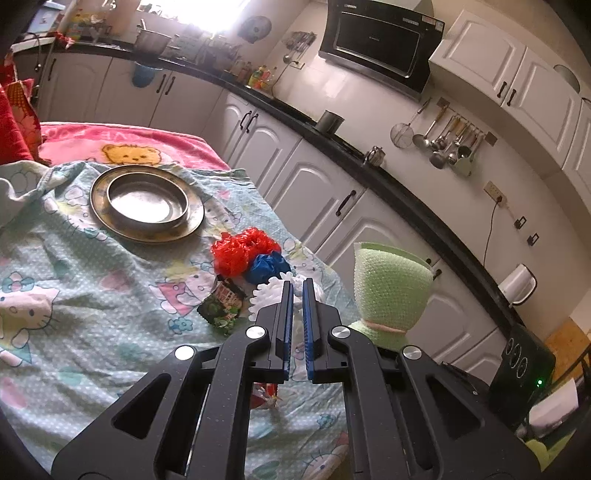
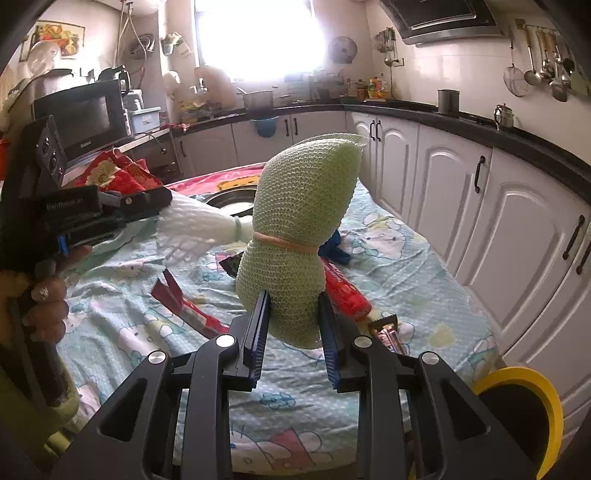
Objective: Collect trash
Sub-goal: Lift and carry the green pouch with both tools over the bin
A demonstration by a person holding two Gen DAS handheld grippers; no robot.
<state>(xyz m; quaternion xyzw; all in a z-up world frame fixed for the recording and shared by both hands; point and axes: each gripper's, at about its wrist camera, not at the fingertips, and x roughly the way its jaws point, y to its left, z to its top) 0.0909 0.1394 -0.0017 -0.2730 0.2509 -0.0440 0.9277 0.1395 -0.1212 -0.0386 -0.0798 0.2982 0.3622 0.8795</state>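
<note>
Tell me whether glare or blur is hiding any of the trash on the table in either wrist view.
Left wrist: window blown out, but the red bag, blue bag and dark wrapper read sharp; fisheye bends the counter. Right wrist: window glare hazes the far counter only; the red wrapper is clear, and the green foam net blocks the middle.

occluded: metal plate behind green pouch | wrapper under jaws

Little print was legible: faint pale lettering on the black handheld gripper body seemed to read "GenRobot AI"; the black microwave's small badge stayed illegible.
</note>
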